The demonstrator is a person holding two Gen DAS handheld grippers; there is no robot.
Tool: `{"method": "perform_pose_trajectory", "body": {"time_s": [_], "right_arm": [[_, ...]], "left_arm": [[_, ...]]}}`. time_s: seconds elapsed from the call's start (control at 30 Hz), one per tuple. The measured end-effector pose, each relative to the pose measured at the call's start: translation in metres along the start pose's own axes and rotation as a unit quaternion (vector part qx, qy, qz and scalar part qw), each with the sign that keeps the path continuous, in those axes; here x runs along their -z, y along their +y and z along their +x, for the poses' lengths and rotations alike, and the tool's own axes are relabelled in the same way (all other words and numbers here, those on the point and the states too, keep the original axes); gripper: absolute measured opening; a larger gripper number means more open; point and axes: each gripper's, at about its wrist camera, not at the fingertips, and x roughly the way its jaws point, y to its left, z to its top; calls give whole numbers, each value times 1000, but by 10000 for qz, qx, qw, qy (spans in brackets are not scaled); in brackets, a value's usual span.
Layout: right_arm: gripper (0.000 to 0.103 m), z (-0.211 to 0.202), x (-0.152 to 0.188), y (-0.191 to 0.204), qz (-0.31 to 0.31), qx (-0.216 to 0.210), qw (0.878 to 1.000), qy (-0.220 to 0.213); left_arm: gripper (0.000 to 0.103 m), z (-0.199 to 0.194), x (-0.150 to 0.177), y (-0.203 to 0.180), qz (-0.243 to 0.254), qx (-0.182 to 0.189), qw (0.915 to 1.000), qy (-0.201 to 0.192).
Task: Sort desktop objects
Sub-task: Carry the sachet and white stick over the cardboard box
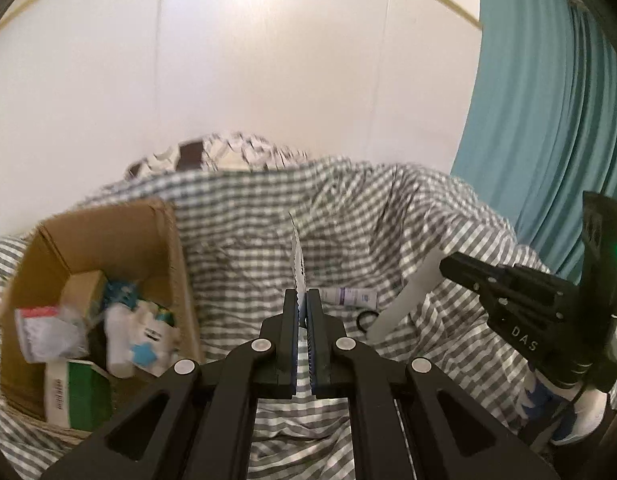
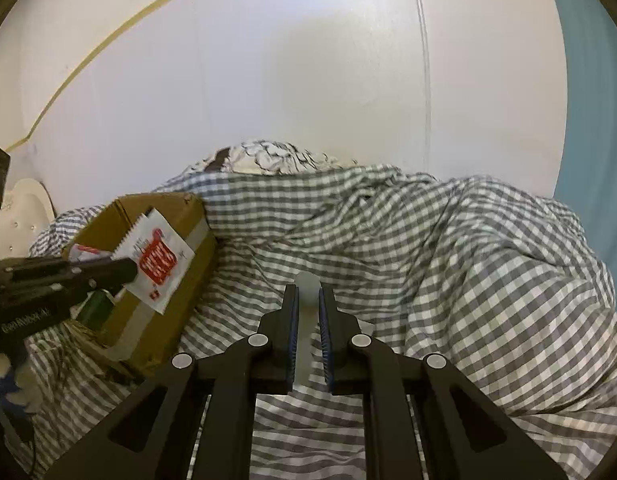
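Left wrist view, left gripper pinching sachet, right gripper clamping white stick

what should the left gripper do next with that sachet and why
Probably carry it left over the cardboard box and open there. The left gripper is shut on the flat sachet, held above the checked cloth, and the box already holds other sorted packets.

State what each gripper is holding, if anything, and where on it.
The left gripper pinches a flat white sachet with red print by its lower edge. The right gripper clamps a pale white stick-like object near one end.
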Motion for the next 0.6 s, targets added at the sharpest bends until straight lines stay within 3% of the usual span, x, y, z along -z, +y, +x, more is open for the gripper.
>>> {"method": "perform_pose_trajectory", "body": {"time_s": [0.6], "right_arm": [[9,-56,-64,99,-710,-424,9942,-692]], "left_arm": [[4,-82,-13,70,-229,-440,9966,-660]]}}
